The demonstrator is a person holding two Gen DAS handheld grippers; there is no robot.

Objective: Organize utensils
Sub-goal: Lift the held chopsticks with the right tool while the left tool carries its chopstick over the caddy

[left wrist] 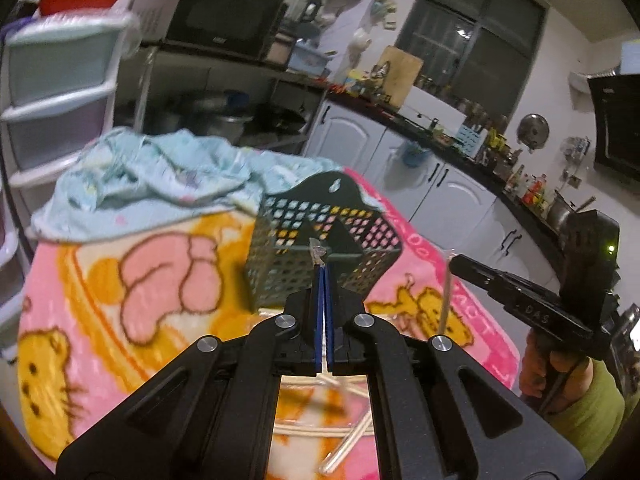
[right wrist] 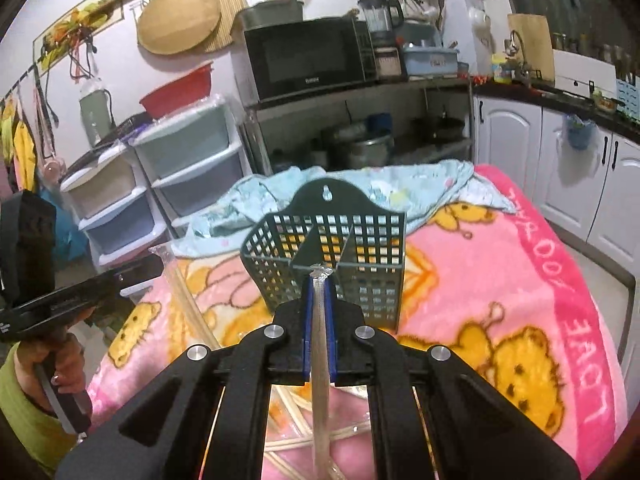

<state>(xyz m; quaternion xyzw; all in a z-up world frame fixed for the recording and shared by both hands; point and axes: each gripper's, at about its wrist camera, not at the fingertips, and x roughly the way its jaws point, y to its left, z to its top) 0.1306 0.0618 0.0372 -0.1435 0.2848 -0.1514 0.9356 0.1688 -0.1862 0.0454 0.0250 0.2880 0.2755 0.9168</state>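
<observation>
Right wrist view: fuzzy pink blanket (right wrist: 520, 280) reads "LOVE"; both grippers' fingers (right wrist: 329, 300) pinch plastic-wrapped chopsticks (right wrist: 320, 360) before a perforated caddy (right wrist: 360, 240).

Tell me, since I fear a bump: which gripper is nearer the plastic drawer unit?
Left. The left gripper hangs on the drawer unit side of the table, in front of it; the right gripper is farther across, facing the basket.
</observation>
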